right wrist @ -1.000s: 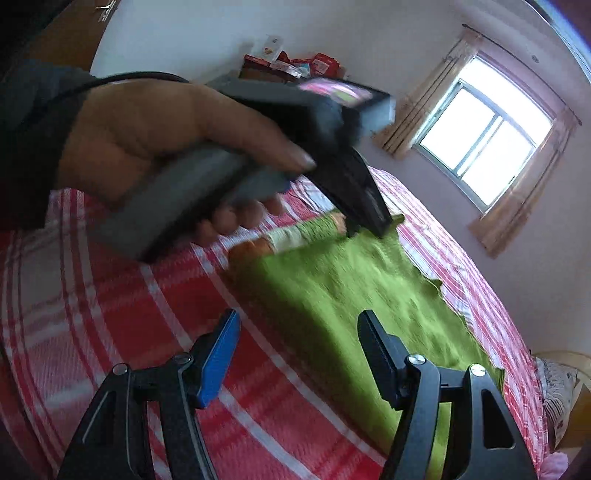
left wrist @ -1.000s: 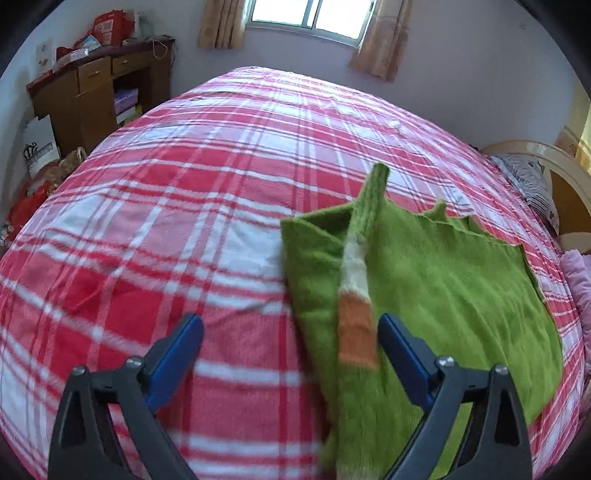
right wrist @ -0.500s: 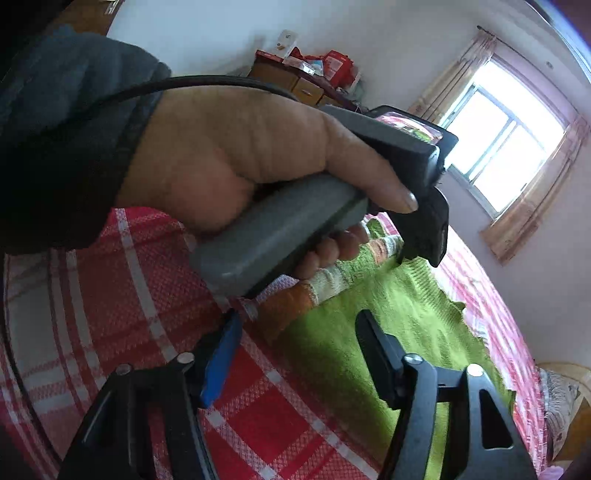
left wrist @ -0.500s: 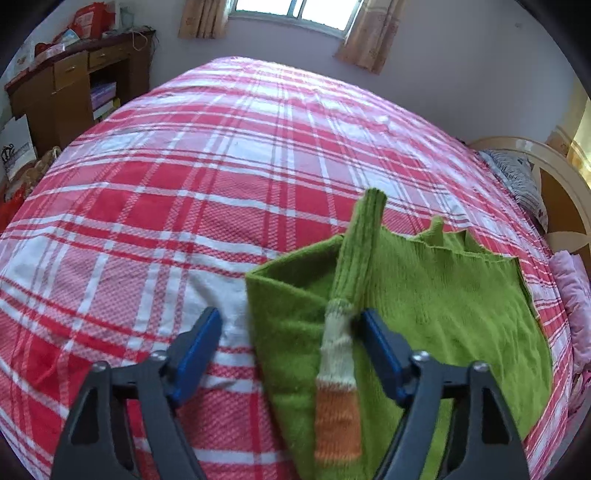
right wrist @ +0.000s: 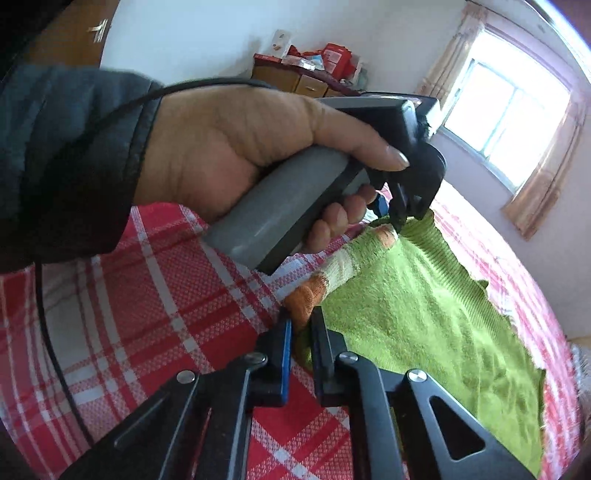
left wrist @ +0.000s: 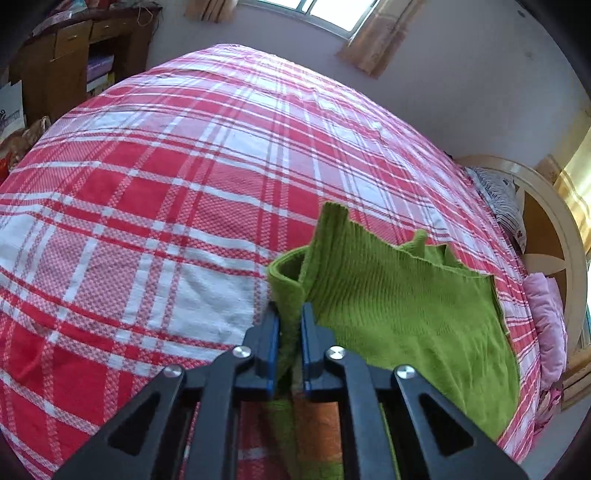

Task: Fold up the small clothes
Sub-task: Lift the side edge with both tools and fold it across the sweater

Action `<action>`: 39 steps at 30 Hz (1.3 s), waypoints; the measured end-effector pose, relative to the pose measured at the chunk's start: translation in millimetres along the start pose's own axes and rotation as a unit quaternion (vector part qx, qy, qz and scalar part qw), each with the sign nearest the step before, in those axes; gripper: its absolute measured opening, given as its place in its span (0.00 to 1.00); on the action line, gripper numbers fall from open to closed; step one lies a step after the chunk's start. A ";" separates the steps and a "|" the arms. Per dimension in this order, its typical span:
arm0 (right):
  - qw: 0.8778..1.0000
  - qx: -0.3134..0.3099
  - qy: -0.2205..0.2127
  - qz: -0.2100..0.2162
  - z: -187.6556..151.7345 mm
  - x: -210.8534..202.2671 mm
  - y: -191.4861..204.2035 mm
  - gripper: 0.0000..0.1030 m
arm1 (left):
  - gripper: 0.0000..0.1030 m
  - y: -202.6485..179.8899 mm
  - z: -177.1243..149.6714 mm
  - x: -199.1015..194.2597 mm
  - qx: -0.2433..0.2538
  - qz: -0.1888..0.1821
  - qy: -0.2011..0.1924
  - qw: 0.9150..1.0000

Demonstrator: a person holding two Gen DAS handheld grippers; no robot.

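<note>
A small green knit sweater (left wrist: pixel 399 314) lies on the red-and-white plaid bed (left wrist: pixel 184 177). Its sleeve has white and orange stripes and lies folded over the body. My left gripper (left wrist: pixel 290 317) is shut on the green fold of the sleeve at the sweater's left edge. My right gripper (right wrist: pixel 301 325) is shut on the sweater's near corner by the orange cuff end (right wrist: pixel 306 295). In the right wrist view the sweater (right wrist: pixel 424 306) spreads away to the right, and the hand holding the left gripper (right wrist: pixel 402 210) fills the upper left.
A wooden desk (left wrist: pixel 74 55) with clutter stands at the far left beyond the bed. A window with curtains (left wrist: pixel 332 11) is on the far wall. A headboard (left wrist: pixel 546 236), a striped pillow and pink bedding (left wrist: pixel 546 321) lie at the right.
Both grippers moved down and forward onto the sweater and closed: the left on the sleeve fold, the right on the corner by the orange cuff. Both were open before.
</note>
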State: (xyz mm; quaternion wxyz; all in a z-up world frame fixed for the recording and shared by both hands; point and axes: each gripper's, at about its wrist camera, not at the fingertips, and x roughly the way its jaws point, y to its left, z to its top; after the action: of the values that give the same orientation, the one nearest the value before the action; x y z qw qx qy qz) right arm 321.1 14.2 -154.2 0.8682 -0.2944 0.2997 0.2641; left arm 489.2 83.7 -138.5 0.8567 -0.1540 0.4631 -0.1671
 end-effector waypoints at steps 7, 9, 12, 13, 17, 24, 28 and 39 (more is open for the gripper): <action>0.999 0.033 -0.028 0.005 -6.8 -22.4 -23.1 0.07 | 0.09 -5.4 5.8 -14.4 -0.017 -0.017 -0.015 1.000; 0.998 0.044 -0.034 0.005 -10.0 -29.5 -30.6 0.07 | 0.09 -8.1 6.5 -17.9 -0.023 -0.019 -0.017 0.999; 0.998 0.057 -0.041 0.002 -17.3 -41.1 -39.1 0.07 | 0.09 -12.8 8.1 -21.4 -0.029 -0.022 -0.021 0.999; 0.997 0.061 -0.043 0.001 -19.7 -45.3 -39.0 0.07 | 0.09 -14.9 8.7 -22.3 -0.031 -0.022 -0.022 0.999; 0.994 0.093 -0.052 0.007 -31.2 -58.8 -62.7 0.07 | 0.09 -29.3 11.5 -28.8 -0.029 -0.030 -0.035 0.999; 0.988 0.135 -0.071 0.011 -45.6 -79.8 -92.8 0.07 | 0.09 -62.2 19.4 -37.4 -0.015 -0.037 -0.046 0.998; 0.985 0.151 -0.084 0.006 -52.3 -90.1 -107.0 0.06 | 0.09 -82.1 24.4 -41.0 -0.009 -0.042 -0.056 0.998; 0.974 0.197 -0.110 -0.015 -74.5 -126.1 -150.8 0.06 | 0.09 -145.1 31.4 -35.4 0.024 -0.054 -0.063 0.996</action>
State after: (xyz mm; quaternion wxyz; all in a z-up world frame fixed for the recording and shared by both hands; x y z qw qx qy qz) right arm 303.8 -174.8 -63.9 0.9406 -0.0912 0.2440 0.2178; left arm 476.6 -27.8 -35.1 0.8771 -0.1686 0.3952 -0.2145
